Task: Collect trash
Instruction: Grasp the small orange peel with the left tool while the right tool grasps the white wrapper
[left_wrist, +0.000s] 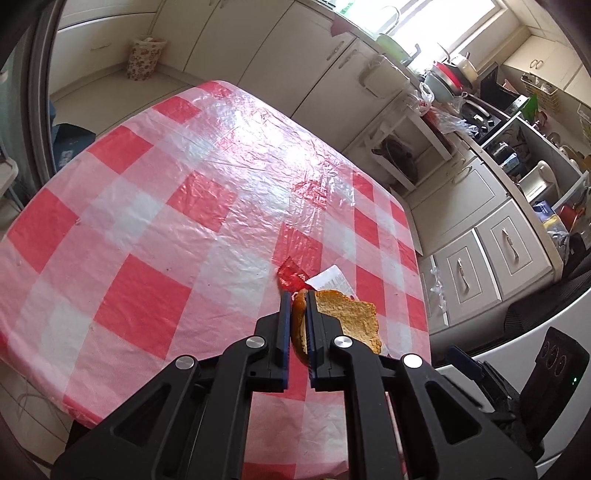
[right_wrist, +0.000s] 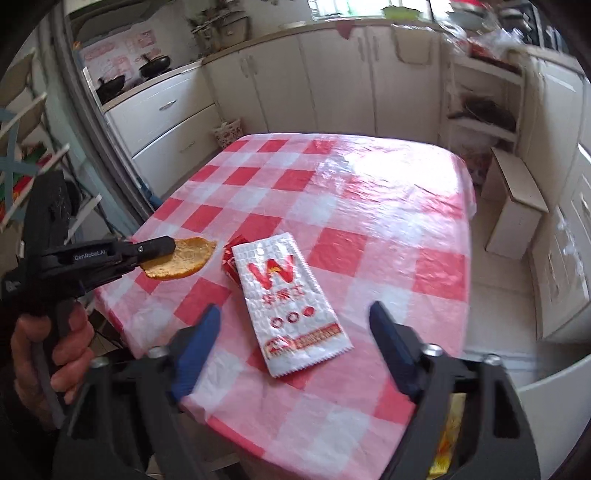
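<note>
A bread slice (left_wrist: 347, 317) is clamped in the left gripper (left_wrist: 297, 295); the right gripper (right_wrist: 295, 325) is spread empty above a wrapper (right_wrist: 291, 302) near the table's (right_wrist: 369, 206) edge.

red wrapper (right_wrist: 229, 266) half under white packet (right_wrist: 295, 306), far counter clutter (right_wrist: 491, 40) blurred

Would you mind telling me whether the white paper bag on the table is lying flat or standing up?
Lying flat. The white paper bag rests printed side up on the checked tablecloth, between the open right gripper's fingers.
</note>
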